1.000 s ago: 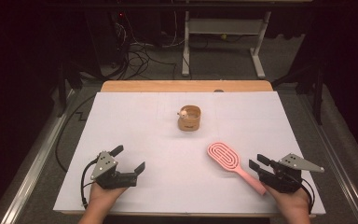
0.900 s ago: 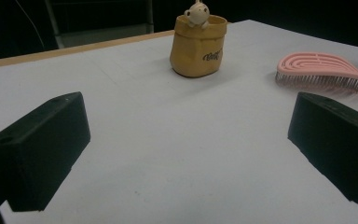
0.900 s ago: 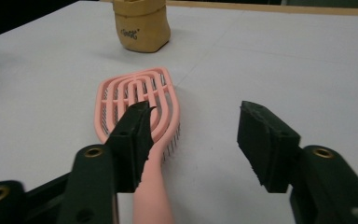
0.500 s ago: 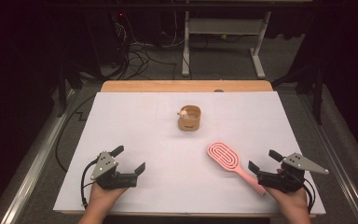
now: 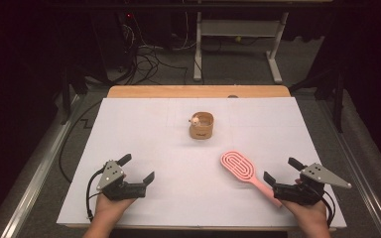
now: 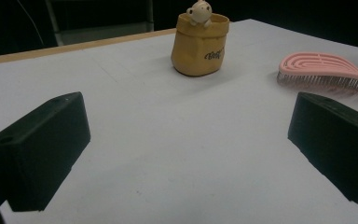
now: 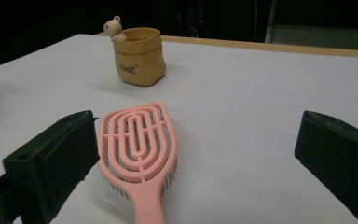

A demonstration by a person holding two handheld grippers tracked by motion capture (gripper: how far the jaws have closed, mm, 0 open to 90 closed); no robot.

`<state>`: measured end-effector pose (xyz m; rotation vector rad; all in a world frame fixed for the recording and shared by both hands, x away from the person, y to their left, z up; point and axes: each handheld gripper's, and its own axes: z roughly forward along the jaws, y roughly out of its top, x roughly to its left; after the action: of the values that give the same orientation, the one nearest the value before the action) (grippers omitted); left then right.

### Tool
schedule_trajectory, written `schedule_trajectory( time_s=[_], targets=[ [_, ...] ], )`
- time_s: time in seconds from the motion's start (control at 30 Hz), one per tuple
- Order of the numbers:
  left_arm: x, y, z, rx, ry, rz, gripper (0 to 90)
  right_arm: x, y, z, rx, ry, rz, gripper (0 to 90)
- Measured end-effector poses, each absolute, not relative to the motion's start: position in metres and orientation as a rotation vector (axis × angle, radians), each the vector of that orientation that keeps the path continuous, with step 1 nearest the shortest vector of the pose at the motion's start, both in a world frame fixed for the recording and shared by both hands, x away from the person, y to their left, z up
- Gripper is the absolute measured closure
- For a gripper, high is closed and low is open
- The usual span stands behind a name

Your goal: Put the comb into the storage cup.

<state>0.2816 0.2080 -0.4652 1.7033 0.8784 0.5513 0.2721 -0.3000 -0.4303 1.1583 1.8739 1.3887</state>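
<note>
The pink hairbrush lies flat on the white counter, unmoved, handle toward the right gripper. That gripper has drawn back rightward since a second ago, wide open, empty. The left gripper stays put, also wide open and empty.

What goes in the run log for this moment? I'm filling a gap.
left gripper: open, idle on table | right gripper: open, around handle of hairbrush | hairbrush: flat on table, not gripped | cup: upright, untouched
</note>
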Motion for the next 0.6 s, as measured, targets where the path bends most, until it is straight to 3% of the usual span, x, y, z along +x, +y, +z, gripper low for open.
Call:
schedule_trajectory(
  time_s=[0.6],
  targets=[
    [0.29,0.214,-0.458,1.721,0.883,0.54,0.0,0.294,-0.281,-0.429,1.17,2.033,1.221,0.3]
  ],
)
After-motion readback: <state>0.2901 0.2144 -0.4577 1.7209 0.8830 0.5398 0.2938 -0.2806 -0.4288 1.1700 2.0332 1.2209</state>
